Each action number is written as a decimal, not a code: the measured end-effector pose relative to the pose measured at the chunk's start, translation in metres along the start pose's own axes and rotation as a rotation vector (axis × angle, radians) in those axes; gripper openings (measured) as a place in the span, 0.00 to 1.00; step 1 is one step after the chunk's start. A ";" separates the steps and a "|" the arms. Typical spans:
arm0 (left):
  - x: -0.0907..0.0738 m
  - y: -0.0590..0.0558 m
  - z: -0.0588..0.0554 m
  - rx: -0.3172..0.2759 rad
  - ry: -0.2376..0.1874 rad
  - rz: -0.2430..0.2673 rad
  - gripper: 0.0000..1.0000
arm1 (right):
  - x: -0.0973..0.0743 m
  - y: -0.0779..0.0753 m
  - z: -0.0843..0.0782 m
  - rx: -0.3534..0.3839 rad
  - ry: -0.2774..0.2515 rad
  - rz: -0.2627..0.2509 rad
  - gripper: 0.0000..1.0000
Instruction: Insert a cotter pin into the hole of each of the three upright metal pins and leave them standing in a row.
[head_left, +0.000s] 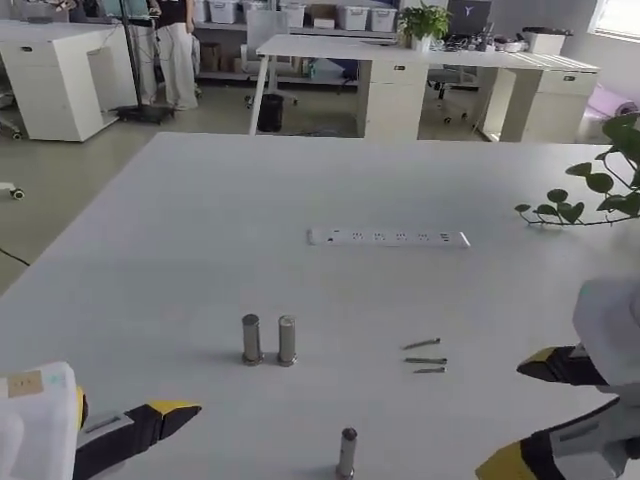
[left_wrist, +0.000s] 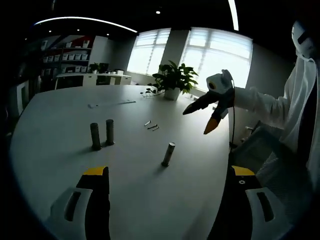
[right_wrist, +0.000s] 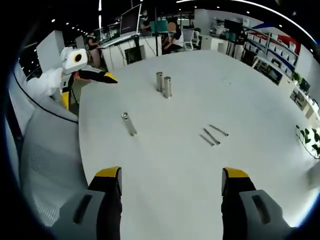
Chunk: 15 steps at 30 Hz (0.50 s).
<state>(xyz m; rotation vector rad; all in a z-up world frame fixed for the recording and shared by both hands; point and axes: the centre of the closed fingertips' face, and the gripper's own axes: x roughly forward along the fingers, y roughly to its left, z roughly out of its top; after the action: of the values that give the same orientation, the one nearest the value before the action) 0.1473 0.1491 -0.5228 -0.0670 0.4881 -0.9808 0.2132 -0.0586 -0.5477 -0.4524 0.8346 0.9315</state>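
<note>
The left tool (left_wrist: 168, 171) is by the near edge of the tabletop (head_left: 200, 220), on the left side. Its jaws are wide apart. There is nothing between them.

A little to the right stand two pins (head_left: 269, 340). They are upright and side by side, just beside each other. They are on the near half of the tabletop, well back from the near edge.

Far behind them, about in the middle of the tabletop, lies a long white power strip (head_left: 388, 237).

To the right of the two pins, and much closer to the near edge, is the third pin (head_left: 347, 452). It stands alone, well apart from the other two. In the head view it looks upright. In the gripper views it looks tilted, so I cannot tell if it is quite straight.

Further right are three cotter pins (head_left: 427, 359). They lie flat on the tabletop, close together, one behind the other. They are not in any pin. They are about as far from the near edge as the two pins.

The right tool (head_left: 500, 419) is by the near edge on the right side, near the cotter pins but not touching them. Its jaws are wide apart too, and it holds nothing.

A green plant (head_left: 600, 190) hangs over the right edge of the tabletop.
</note>
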 end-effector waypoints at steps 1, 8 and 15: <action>-0.001 -0.001 0.000 -0.004 -0.006 0.003 0.99 | 0.002 -0.003 -0.001 -0.021 0.024 0.006 0.78; -0.006 -0.004 -0.003 -0.027 -0.021 0.026 0.99 | 0.020 -0.023 0.005 -0.134 0.098 0.006 0.71; -0.013 -0.007 -0.012 -0.042 -0.011 0.048 0.98 | 0.036 -0.037 0.004 -0.241 0.178 0.011 0.56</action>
<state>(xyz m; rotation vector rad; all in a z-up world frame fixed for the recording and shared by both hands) 0.1313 0.1576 -0.5269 -0.0978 0.4979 -0.9228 0.2577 -0.0572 -0.5745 -0.7493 0.8895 1.0170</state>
